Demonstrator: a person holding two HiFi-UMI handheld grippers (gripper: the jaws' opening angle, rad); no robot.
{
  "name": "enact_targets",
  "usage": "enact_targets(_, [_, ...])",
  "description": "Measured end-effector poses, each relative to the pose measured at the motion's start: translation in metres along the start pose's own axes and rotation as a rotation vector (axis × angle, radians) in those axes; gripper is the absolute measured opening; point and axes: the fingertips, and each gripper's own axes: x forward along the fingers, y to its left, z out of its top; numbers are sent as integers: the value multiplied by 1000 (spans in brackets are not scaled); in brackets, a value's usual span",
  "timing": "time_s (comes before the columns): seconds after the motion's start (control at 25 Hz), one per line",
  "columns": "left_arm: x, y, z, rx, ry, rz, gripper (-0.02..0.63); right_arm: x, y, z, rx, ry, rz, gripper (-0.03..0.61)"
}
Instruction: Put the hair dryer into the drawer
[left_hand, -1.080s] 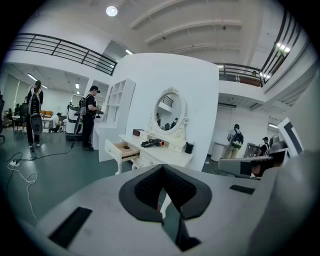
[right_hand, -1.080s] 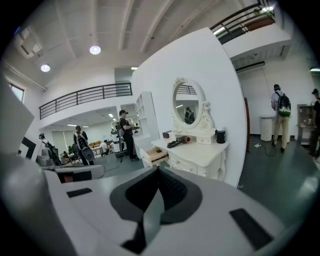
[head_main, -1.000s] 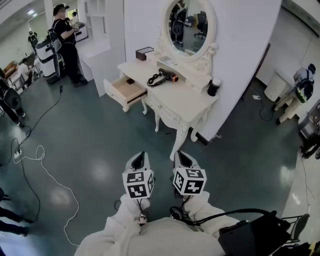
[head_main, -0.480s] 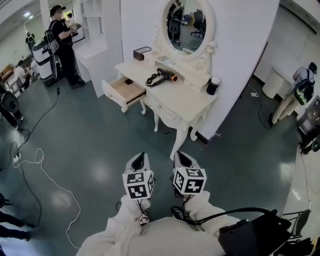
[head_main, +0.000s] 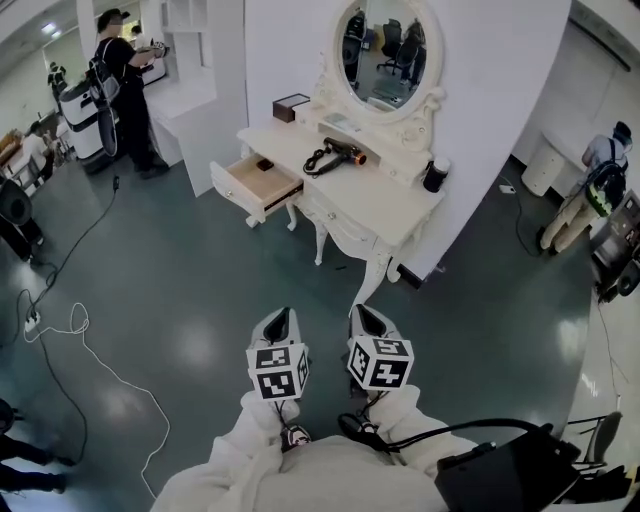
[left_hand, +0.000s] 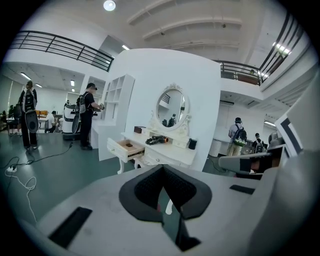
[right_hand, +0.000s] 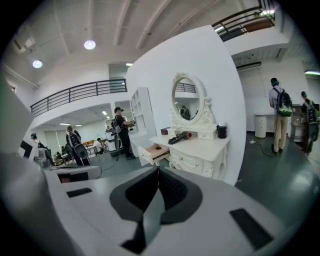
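Observation:
A black hair dryer (head_main: 338, 153) with a copper nozzle and a coiled cord lies on the white dressing table (head_main: 385, 205), under the oval mirror. It also shows far ahead in the left gripper view as the hair dryer (left_hand: 157, 139), and in the right gripper view as the hair dryer (right_hand: 180, 137). The left drawer (head_main: 260, 183) stands pulled out, with a small dark item inside. My left gripper (head_main: 279, 314) and right gripper (head_main: 366, 312) hang side by side over the floor, well short of the table. Both are shut with nothing in them.
A dark box (head_main: 290, 105) and a black cylinder (head_main: 433, 174) stand on the table. A person (head_main: 120, 80) stands at white shelves at the back left, another person (head_main: 600, 185) at the right. A white cable (head_main: 75, 325) trails over the green floor on the left.
In the head view the dressing table has shifted slightly right and down, a little closer to me. Both grippers keep the same shut pose.

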Motion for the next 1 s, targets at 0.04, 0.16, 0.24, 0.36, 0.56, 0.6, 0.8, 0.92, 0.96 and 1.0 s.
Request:
enact_targets(0.04, [-2, 8, -1, -1, 5, 2, -5, 1, 6, -1, 2, 1, -4, 61])
enact_targets(0.16, [-6, 29, -6, -12, 18, 11, -5, 5, 18, -6, 0, 9, -18, 61])
enact_targets(0.24, [-6, 39, -9, -25, 30, 13, -5, 8, 23, -10, -7, 21, -30, 61])
enact_targets(0.36, [-8, 48, -9, -25, 37, 13, -5, 11, 27, -11, -13, 34, -43, 61])
enact_targets(0.56, [-7, 60, -13, -45, 44, 28, -5, 23, 33, -11, -23, 47, -29, 61])
enact_targets(0.6, [-7, 62, -15, -55, 49, 31, -5, 26, 35, -11, -27, 50, -23, 61])
enact_targets(0.8, [1, 75, -14, -64, 63, 57, -5, 50, 38, -12, -39, 68, 6, 61])
enact_targets(0.92, [13, 81, -6, -56, 62, 70, -5, 64, 39, -5, -34, 62, 22, 61])
enact_targets(0.96, [18, 81, -2, -51, 58, 71, -5, 69, 38, -2, -33, 60, 27, 61])
enact_targets(1.0, [25, 81, 2, -43, 56, 71, -5, 76, 36, 1, -32, 59, 31, 61])
